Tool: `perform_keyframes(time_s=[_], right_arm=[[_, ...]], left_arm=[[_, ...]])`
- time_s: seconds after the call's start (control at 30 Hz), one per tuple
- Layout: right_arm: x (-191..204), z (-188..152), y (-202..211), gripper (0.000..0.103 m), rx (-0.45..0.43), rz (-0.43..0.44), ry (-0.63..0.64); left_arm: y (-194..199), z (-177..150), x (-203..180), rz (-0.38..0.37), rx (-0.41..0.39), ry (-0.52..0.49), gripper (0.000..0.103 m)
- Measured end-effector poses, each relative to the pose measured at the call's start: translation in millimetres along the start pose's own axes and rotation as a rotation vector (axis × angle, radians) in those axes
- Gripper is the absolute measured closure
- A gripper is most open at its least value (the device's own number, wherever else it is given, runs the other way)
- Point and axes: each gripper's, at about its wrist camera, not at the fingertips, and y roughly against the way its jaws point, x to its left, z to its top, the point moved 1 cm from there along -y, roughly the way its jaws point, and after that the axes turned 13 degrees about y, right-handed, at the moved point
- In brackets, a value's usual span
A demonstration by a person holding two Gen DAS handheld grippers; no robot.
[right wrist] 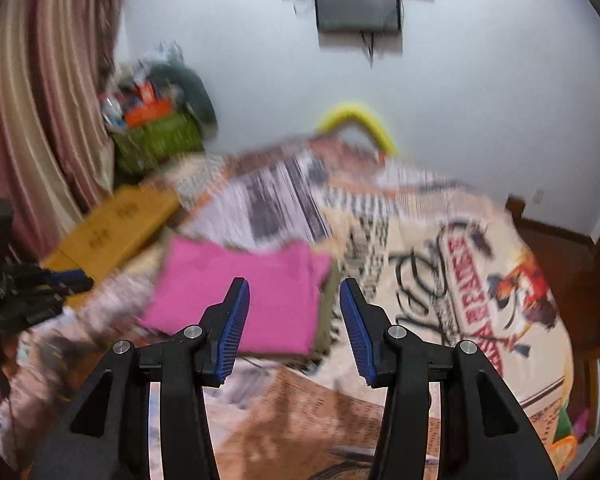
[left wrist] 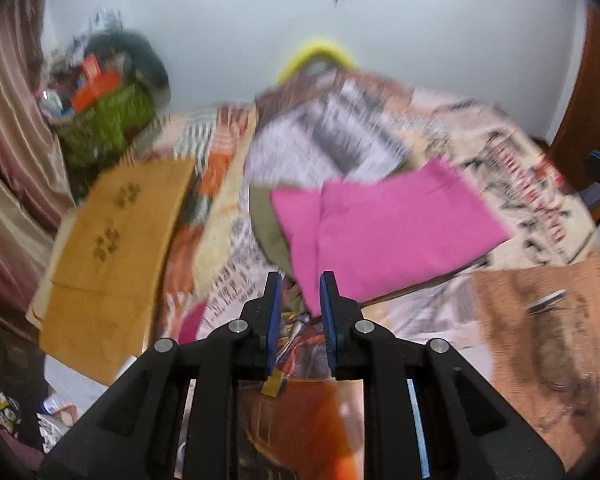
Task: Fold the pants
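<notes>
Bed (right wrist: 480,280) under printed newspaper-pattern cover lying below both grippers | left gripper (left wrist: 301,280) jaws standing narrowly apart, holding nothing | right gripper (right wrist: 294,286) jaws gaping wider, empty | pink pants (left wrist: 384,228) lying folded beyond jaws, mid-bed.

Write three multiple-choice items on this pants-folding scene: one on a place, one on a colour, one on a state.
1. Where do the folded pants lie?
A. On the patterned bedspread
B. In the green basket
C. On the cardboard

2. What colour are the pants?
A. Yellow
B. Pink
C. Blue

3. How do the right gripper fingers stand?
A. Clamped on the pants
B. Apart, with nothing held
C. Clamped on the cardboard

Key: 1 A, the pants rest flat on the printed spread. 2 B, the cloth is bright pink in both views. 3 B, a clear gap shows between the blue pads, with the pants lying beyond them.
</notes>
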Motion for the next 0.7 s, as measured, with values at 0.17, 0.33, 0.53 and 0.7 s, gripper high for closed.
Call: perform_keyframes(time_s=[0.17,0.33,0.53,0.7], right_arm=[[24.1,26.8,85.3,0.06,-0.165,0.01,0.012],[53.8,33.0,168.9,0.06,-0.335,0.044,0.022],[91.1,21.0,239.9,0.06,-0.486,0.026,0.055],[114.8,5.2,275.0,0.06,-0.548,0.025,0.066]], left_arm=[[112.4,0.2,-18.8,-0.092,-0.179,0.003,0.081],[206.5,-20.6,-33.4,-0.142,-0.357,-0.03,0.066],[296.4,-58.7,-30.1,-0.208,-0.516,0.02,0.066],[348.5,-95.5,-31.2,-0.193,-0.643,0.016,0.066]])
